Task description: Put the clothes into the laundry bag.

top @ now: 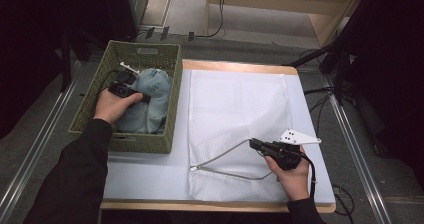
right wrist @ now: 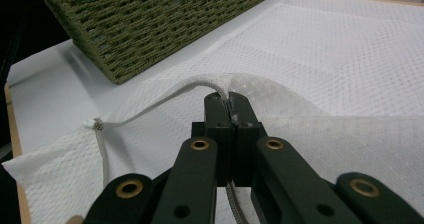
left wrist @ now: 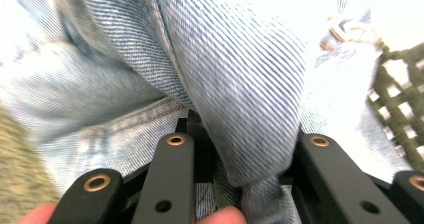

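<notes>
Left gripper (top: 131,90): jaws clamped a fold of jeans (left wrist: 240,84) in the basket (top: 172,114)
Right gripper (right wrist: 229,98): jaws closed on mesh bag's (right wrist: 350,59) zipper edge

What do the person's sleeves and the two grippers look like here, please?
Both sleeves are black and long. The left gripper and right gripper are black, with brass-coloured rivets on the jaw links. The right gripper carries a grey three-cornered plate and a black cable.

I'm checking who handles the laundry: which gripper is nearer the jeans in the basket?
Left. The left gripper is inside the green basket, its jaws closed on a fold of the jeans. The right gripper is across the table, pinching the white mesh bag's zipper edge.
</notes>
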`<control>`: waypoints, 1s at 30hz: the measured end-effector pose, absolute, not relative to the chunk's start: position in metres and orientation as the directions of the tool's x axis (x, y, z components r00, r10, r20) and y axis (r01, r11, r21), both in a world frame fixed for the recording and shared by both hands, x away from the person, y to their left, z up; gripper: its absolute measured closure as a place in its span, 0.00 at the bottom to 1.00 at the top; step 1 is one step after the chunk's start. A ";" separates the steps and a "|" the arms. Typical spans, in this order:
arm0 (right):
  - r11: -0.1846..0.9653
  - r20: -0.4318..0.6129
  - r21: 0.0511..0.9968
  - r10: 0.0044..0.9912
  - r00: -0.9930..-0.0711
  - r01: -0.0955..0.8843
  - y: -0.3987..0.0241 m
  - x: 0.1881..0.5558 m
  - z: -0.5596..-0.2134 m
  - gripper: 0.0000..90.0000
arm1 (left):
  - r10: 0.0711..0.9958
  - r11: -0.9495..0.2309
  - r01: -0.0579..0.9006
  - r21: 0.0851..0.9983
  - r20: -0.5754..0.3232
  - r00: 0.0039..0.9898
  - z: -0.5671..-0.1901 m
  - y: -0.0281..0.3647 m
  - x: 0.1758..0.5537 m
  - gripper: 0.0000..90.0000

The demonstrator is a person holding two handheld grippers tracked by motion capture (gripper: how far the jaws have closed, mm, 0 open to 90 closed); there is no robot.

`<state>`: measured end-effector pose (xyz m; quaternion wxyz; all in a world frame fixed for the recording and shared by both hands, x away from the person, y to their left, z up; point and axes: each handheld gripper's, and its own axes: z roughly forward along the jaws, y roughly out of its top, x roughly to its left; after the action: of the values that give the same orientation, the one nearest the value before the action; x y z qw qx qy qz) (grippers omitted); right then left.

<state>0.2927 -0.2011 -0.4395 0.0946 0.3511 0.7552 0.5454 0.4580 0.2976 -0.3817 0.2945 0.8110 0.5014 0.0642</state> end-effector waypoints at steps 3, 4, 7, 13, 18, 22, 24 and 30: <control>0.159 0.237 0.891 0.635 -0.736 0.425 -0.201 0.293 -0.440 1.00 | 0.846 -0.285 0.735 0.615 -0.199 0.494 -0.367 0.301 0.449 0.79; 0.159 0.237 0.891 0.634 -0.736 0.424 -0.201 0.293 -0.440 1.00 | 0.841 -0.269 0.713 0.647 -0.203 0.501 -0.361 0.303 0.445 0.79; 0.157 0.238 0.891 0.637 -0.733 0.426 -0.201 0.293 -0.440 1.00 | 0.852 -0.230 0.668 0.708 -0.186 0.490 -0.350 0.305 0.437 0.79; 0.159 0.235 0.892 0.637 -0.734 0.423 -0.201 0.292 -0.439 1.00 | 0.845 -0.136 0.581 0.802 -0.212 0.491 -0.334 0.317 0.426 0.79; 0.160 0.234 0.892 0.638 -0.734 0.423 -0.201 0.293 -0.440 1.00 | 0.835 -0.085 0.552 0.830 -0.243 0.493 -0.321 0.326 0.418 0.79; 0.160 0.233 0.892 0.638 -0.734 0.423 -0.201 0.293 -0.440 1.00 | 0.849 -0.065 0.531 0.845 -0.233 0.475 -0.314 0.331 0.413 0.79; 0.159 0.232 0.893 0.640 -0.733 0.422 -0.201 0.293 -0.440 1.00 | 0.846 -0.055 0.517 0.854 -0.235 0.478 -0.310 0.334 0.411 0.79; 0.161 0.233 0.890 0.643 -0.729 0.426 -0.201 0.293 -0.441 1.00 | 0.840 -0.045 0.485 0.873 -0.230 0.492 -0.294 0.341 0.403 0.79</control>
<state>0.2932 -0.2011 -0.4415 0.0999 0.3541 0.7552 0.5425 0.4026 0.3407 -0.2939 0.5045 0.7011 0.4722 0.1758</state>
